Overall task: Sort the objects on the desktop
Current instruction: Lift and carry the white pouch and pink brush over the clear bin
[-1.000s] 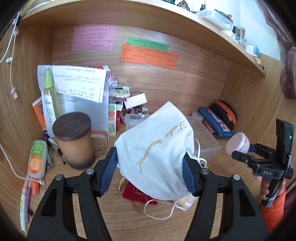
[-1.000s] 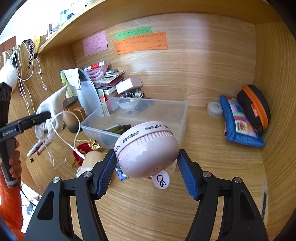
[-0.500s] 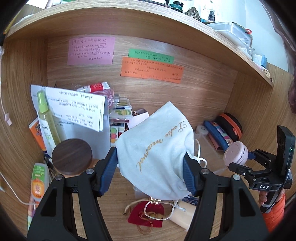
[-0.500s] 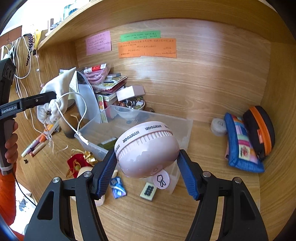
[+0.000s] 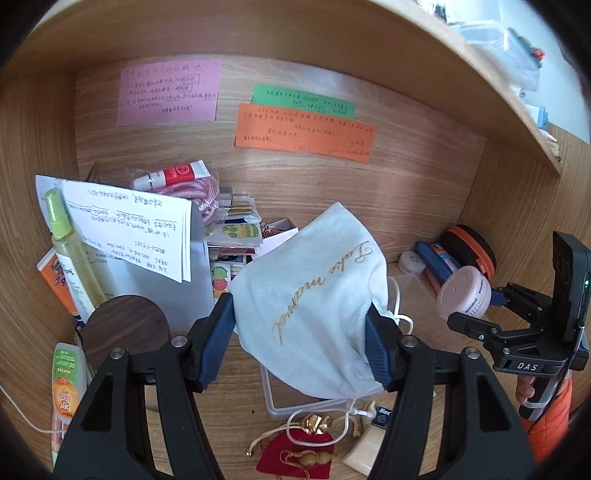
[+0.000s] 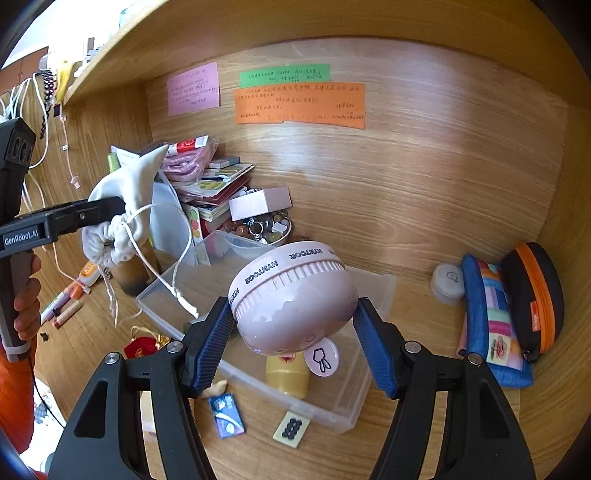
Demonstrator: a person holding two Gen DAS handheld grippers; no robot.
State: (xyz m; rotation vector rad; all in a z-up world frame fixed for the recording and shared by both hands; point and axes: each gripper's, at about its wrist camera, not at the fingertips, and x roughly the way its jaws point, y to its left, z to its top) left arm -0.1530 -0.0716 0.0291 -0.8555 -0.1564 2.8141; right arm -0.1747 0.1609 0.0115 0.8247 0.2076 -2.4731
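My left gripper (image 5: 300,345) is shut on a white drawstring pouch (image 5: 314,295) with gold lettering and holds it high above the desk. The pouch also shows in the right wrist view (image 6: 122,206), its cord hanging down. My right gripper (image 6: 291,338) is shut on a round pink device (image 6: 291,295) marked HYNTOOR, held above a clear plastic box (image 6: 369,391). That box holds a yellow bottle (image 6: 288,374). The pink device also shows in the left wrist view (image 5: 463,297).
A red pouch (image 5: 295,456) with gold charms, a blue card (image 6: 226,415) and a small tile (image 6: 291,428) lie in front of the box. A lidded mug (image 5: 125,328), bottles and papers stand at left. Blue and orange-black cases (image 6: 509,314) lie at right. A shelf (image 5: 332,33) runs overhead.
Both grippers have risen with their loads. The view now looks down on the mug lid and the clear box, and the pouch cord swings over the box.
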